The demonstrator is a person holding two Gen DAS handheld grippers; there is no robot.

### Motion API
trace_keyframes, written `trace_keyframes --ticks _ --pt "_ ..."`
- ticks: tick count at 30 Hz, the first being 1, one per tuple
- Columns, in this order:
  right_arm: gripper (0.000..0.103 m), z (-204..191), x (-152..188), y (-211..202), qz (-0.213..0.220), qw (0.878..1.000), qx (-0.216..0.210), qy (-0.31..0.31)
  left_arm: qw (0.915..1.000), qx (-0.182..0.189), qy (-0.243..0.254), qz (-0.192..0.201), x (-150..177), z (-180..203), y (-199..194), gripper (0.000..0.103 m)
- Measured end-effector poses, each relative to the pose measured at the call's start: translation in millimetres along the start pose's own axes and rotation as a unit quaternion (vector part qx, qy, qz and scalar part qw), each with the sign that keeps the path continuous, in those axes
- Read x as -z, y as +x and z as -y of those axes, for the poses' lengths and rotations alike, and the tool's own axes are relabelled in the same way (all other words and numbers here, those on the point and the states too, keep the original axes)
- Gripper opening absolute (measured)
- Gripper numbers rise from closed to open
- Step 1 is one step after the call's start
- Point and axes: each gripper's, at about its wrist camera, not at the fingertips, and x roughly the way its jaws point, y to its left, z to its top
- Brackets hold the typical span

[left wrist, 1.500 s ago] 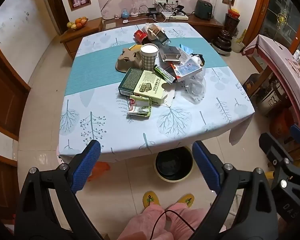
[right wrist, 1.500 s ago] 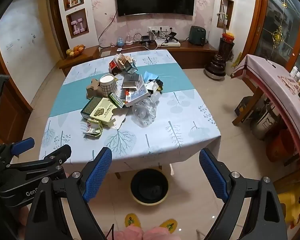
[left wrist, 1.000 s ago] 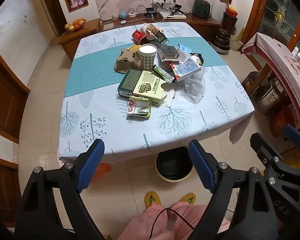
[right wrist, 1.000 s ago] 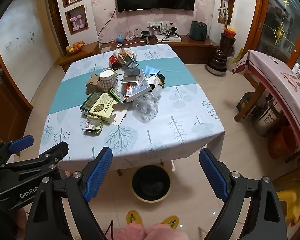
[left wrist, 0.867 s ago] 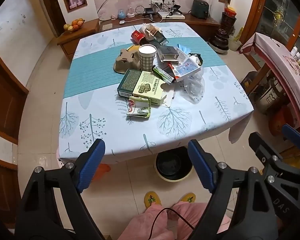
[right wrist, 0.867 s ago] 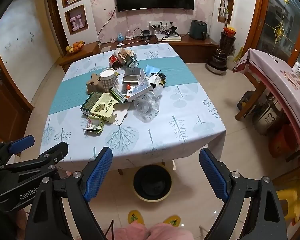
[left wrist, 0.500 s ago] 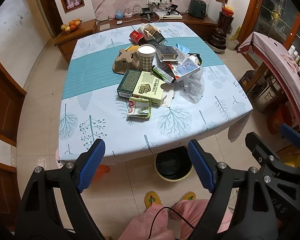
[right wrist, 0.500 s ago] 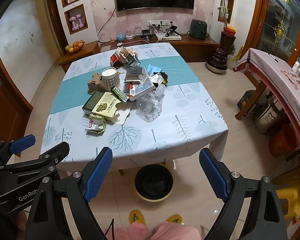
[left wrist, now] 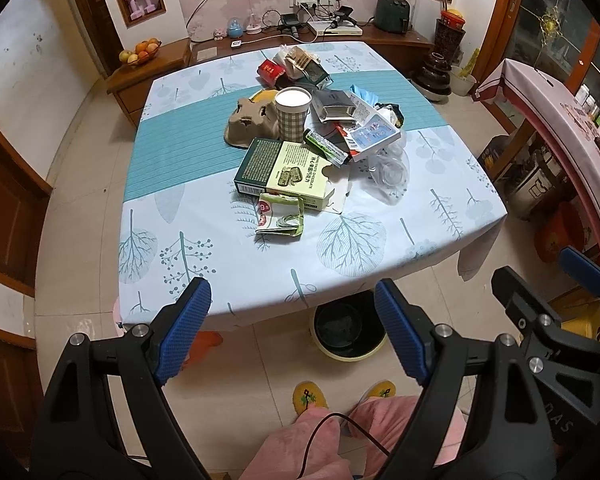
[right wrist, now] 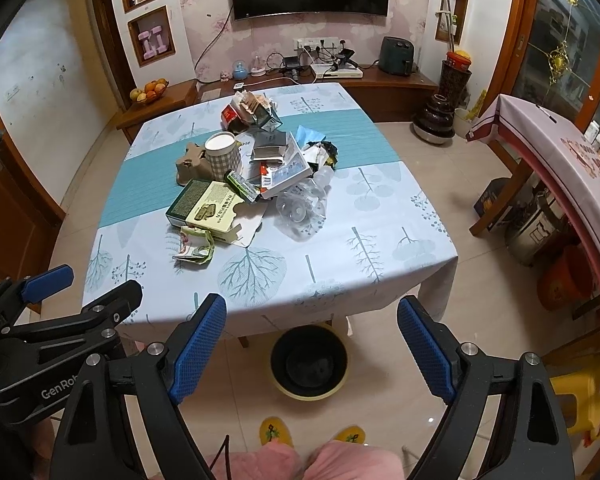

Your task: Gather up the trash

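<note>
Little has changed over the last moments: the left gripper (left wrist: 292,320) and right gripper (right wrist: 312,344) are still held back with jaws apart and empty, so collection has not begun; the trash pile (left wrist: 308,144) lies mid-frame on the surface (left wrist: 188,216), the bin (right wrist: 309,362) lower centre

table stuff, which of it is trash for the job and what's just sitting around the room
For the job:
green box
checked paper cup
crumpled wrapper
clear plastic bag
bin on the floor

Lying about:
fruit bowl
pink dumbbells
air fryer
</note>
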Motion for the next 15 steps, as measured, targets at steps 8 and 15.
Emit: trace_keyframes --ticks 8,15 --pt "0.086 -2 2 -2 -0.004 1.0 -0.008 0.003 1.0 -0.002 0.001 0.003 2 -4 -1 0.082" --pt "0.086 1 3 -9 -0.005 1.0 -0.009 0.008 1.0 0.004 0.001 0.001 -3 -10 1 0.082"
